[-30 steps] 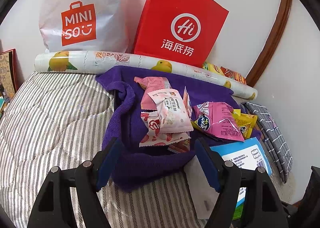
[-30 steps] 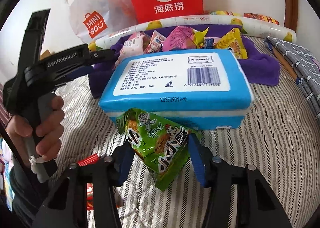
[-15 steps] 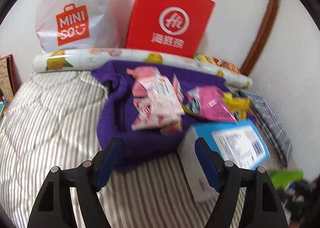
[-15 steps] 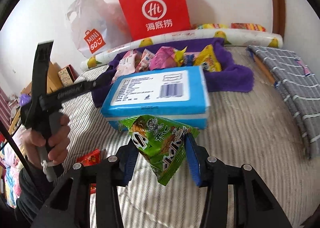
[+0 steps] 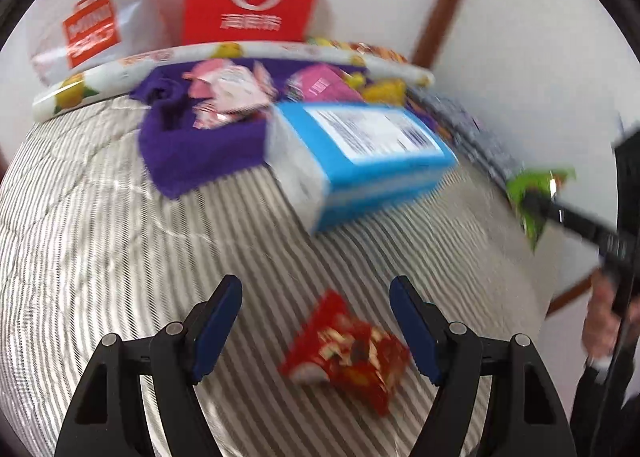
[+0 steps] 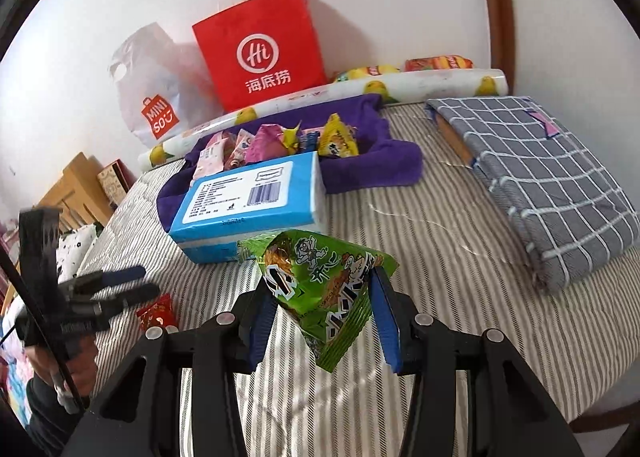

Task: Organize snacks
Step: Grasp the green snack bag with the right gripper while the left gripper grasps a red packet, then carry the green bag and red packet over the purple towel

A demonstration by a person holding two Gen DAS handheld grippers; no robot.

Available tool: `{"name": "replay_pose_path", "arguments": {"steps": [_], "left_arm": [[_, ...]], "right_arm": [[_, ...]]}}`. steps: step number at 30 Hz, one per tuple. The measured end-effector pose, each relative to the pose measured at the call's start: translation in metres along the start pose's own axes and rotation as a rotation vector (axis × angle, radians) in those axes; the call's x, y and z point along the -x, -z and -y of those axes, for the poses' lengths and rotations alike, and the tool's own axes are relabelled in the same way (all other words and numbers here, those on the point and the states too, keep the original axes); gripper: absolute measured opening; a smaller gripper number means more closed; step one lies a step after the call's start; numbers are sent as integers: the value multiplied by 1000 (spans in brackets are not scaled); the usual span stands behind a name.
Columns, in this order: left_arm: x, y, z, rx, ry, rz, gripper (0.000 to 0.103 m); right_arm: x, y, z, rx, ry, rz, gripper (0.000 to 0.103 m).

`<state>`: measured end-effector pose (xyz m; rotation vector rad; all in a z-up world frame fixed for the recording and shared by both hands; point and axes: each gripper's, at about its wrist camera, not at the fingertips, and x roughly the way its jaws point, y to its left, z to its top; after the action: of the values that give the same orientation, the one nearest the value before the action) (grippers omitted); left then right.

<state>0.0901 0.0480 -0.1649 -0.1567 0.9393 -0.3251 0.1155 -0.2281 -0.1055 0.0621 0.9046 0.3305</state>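
Observation:
My right gripper (image 6: 322, 299) is shut on a green snack packet (image 6: 324, 289) and holds it above the striped bed (image 6: 420, 257). That packet also shows in the left wrist view as the green packet (image 5: 534, 197) at the right edge. My left gripper (image 5: 316, 313) stands open over a red snack packet (image 5: 352, 349), which lies on the bed between the fingers and a little nearer the right one, untouched. In the right wrist view the red packet (image 6: 156, 313) lies by the left gripper (image 6: 138, 283). Several pink and yellow snacks (image 6: 280, 141) lie on a purple towel (image 6: 380, 161).
A blue tissue pack (image 6: 248, 201) lies in front of the towel. Behind stand a red paper bag (image 6: 260, 53), a white plastic bag (image 6: 156, 101) and a printed roll (image 6: 332, 97). A folded grey checked cloth (image 6: 532, 173) lies right. A hand (image 5: 604, 321) holds the right gripper.
The left gripper has swung back and to the right, so the red packet now lies between its fingers. The right gripper closed on the green packet and lifted it.

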Motion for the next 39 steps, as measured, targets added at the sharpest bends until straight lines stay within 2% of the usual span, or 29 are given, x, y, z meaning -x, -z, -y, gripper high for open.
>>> {"name": "replay_pose_path", "arguments": {"steps": [4, 8, 14, 18, 19, 21, 22, 26, 29, 39], "left_arm": [[-4, 12, 22, -77, 38, -45, 75], [-8, 22, 30, -100, 23, -67, 75], [-4, 35, 43, -149, -47, -48, 76], [-8, 40, 56, -202, -161, -21, 73], [-8, 40, 58, -195, -159, -19, 67], [-7, 39, 57, -182, -165, -17, 61], [-6, 39, 56, -178, -168, -13, 52], [-7, 34, 51, -151, -177, -9, 45], [-6, 34, 49, -144, -200, -3, 44], [10, 11, 35, -46, -159, 33, 44]], "right_arm": [[5, 6, 5, -13, 2, -5, 45], [9, 10, 6, -8, 5, -7, 45], [14, 13, 13, -19, 8, -1, 45], [13, 15, 16, -30, 7, -1, 45], [13, 15, 16, -30, 6, -2, 45], [14, 15, 16, -28, 5, -2, 45], [14, 16, 17, -26, 6, -1, 45], [15, 17, 16, -27, 6, -2, 45], [14, 18, 16, -21, 5, -5, 45], [10, 12, 12, -2, -5, 0, 45]]}}
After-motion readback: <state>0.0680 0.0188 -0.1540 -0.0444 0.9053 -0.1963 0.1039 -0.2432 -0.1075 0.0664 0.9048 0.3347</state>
